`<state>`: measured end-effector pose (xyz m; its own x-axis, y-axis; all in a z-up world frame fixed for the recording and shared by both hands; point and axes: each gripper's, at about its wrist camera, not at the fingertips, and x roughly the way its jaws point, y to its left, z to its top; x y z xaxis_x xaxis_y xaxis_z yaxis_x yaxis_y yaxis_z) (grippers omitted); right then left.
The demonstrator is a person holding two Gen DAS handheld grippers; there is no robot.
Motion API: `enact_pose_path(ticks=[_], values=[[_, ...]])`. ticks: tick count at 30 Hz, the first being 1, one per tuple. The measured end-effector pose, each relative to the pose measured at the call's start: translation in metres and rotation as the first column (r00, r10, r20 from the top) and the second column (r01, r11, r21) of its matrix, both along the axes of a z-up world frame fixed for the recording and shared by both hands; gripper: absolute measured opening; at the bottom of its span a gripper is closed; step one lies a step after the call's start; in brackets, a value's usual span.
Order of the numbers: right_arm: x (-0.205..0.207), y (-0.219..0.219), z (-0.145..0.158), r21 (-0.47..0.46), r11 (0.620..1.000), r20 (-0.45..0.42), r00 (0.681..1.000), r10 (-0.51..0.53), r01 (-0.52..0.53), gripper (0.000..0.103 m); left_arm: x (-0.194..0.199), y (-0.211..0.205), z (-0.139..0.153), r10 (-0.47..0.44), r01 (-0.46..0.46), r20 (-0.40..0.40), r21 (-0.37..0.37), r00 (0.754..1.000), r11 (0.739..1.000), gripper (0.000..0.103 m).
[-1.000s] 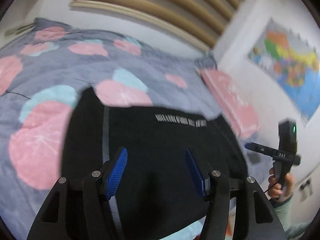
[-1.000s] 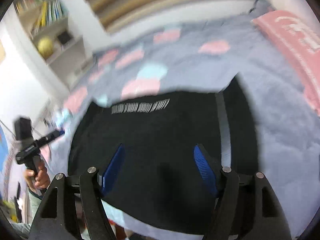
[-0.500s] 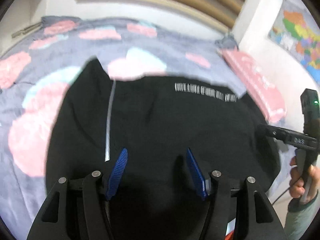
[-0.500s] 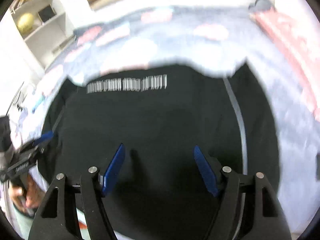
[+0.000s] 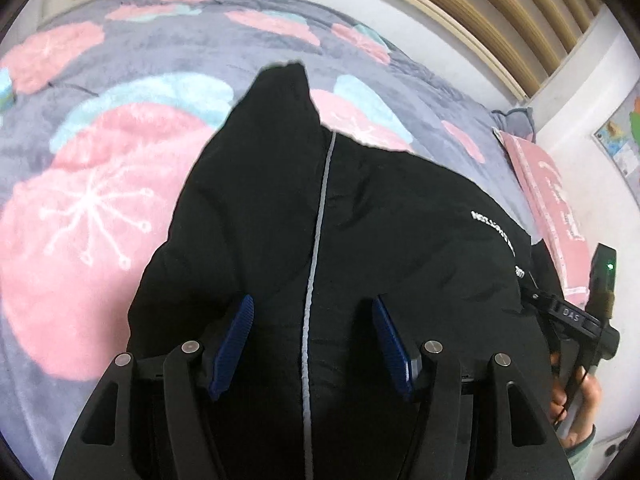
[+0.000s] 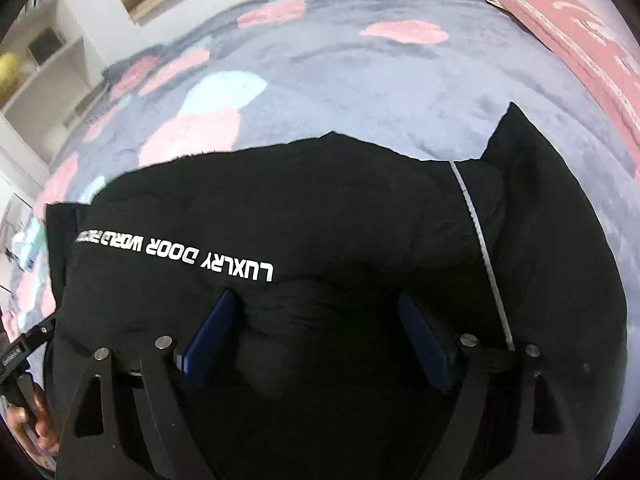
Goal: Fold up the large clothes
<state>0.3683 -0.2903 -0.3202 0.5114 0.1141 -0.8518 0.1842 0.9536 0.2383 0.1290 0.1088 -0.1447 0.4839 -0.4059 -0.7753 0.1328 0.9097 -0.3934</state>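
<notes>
A large black garment (image 5: 400, 240) with white lettering and a thin grey stripe (image 5: 316, 240) lies spread on the bed. It also fills the right wrist view (image 6: 360, 220), where the lettering (image 6: 176, 256) reads upside down. My left gripper (image 5: 312, 320) is open, low over the garment, its blue pads (image 5: 236, 336) on either side of the grey stripe. My right gripper (image 6: 316, 320) is open, low over the black cloth just below the lettering. The right gripper also shows at the right edge of the left wrist view (image 5: 576, 320).
The bed has a grey fleece blanket (image 5: 120, 140) with pink and pale blue blossoms. A pink pillow (image 5: 552, 208) lies at the right side near the wall. White shelves (image 6: 36, 64) stand at the left of the right wrist view.
Both grippers have come down and closer to the garment, which now fills more of each view. Both stay open. The left view has shifted left, bringing the grey stripe between its fingers.
</notes>
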Motion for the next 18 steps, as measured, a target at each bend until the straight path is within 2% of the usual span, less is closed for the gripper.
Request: enact_pose_path(ticks=[3, 6, 8, 10, 12, 14, 18], values=[[-0.032, -0.004, 0.028, 0.035, 0.999, 0.035, 0.999, -0.03, 0.029, 0.085, -0.016, -0.013, 0.026, -0.008, 0.007, 0.049, 0.036, 0.999, 0.999, 0.063], [-0.063, 0.001, 0.063, 0.05, 0.998, 0.119, 0.992, -0.044, 0.038, 0.085, -0.043, -0.023, 0.07, -0.063, 0.054, 0.174, 0.057, 0.983, 0.997, 0.063], [-0.094, 0.001, 0.096, 0.025, 0.999, 0.191, 0.981, -0.044, 0.04, 0.085, -0.065, -0.036, 0.105, -0.093, 0.07, 0.27, 0.095, 0.958, 0.993, 0.063], [-0.116, 0.004, 0.121, -0.003, 0.999, 0.24, 0.97, -0.036, 0.038, 0.086, -0.083, -0.047, 0.13, -0.113, 0.075, 0.328, 0.127, 0.938, 0.989, 0.063], [-0.133, 0.012, 0.146, -0.034, 0.999, 0.289, 0.957, -0.025, 0.036, 0.086, -0.101, -0.051, 0.148, -0.129, 0.077, 0.372, 0.151, 0.919, 0.985, 0.069], [-0.146, 0.019, 0.164, -0.056, 0.998, 0.316, 0.949, -0.021, 0.041, 0.086, -0.12, -0.059, 0.17, -0.135, 0.055, 0.423, 0.195, 0.896, 0.979, 0.078], [-0.17, 0.032, 0.194, -0.071, 0.997, 0.355, 0.935, -0.006, 0.033, 0.088, -0.149, -0.068, 0.204, -0.178, 0.068, 0.513, 0.225, 0.84, 0.972, 0.079]])
